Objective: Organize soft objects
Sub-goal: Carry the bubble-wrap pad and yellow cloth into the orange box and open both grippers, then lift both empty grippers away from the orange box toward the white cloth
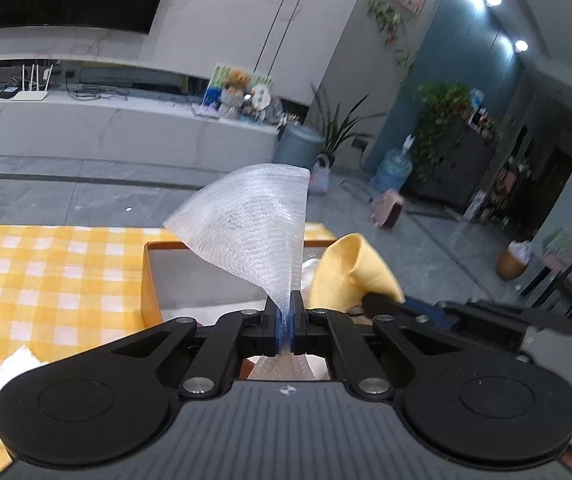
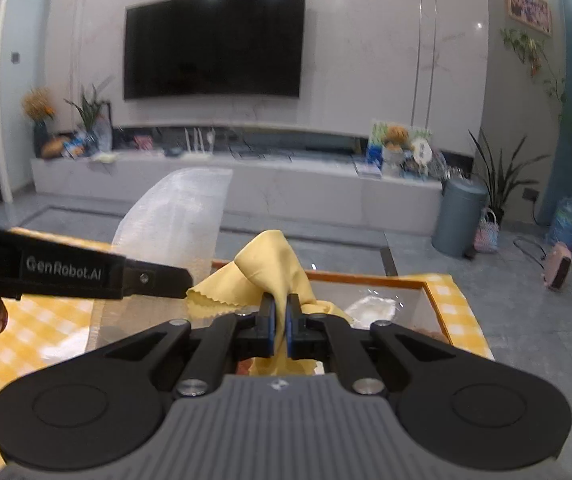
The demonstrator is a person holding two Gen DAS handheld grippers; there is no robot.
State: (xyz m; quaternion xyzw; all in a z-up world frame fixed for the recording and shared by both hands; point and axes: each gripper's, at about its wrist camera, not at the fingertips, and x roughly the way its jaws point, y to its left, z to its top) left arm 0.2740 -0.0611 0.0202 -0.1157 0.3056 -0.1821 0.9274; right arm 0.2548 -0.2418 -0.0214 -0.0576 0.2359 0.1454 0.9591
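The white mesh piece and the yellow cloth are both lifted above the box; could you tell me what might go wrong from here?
1. The left hand-held gripper pinches only a narrow edge of the white mesh piece, so it may slip out.
2. The yellow cloth in the right hand-held gripper hangs close to the other tool and may snag.
3. Either piece could drape over the orange box rim.

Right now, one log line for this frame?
left gripper: shut on mesh | right gripper: shut on yellow cloth | both above box
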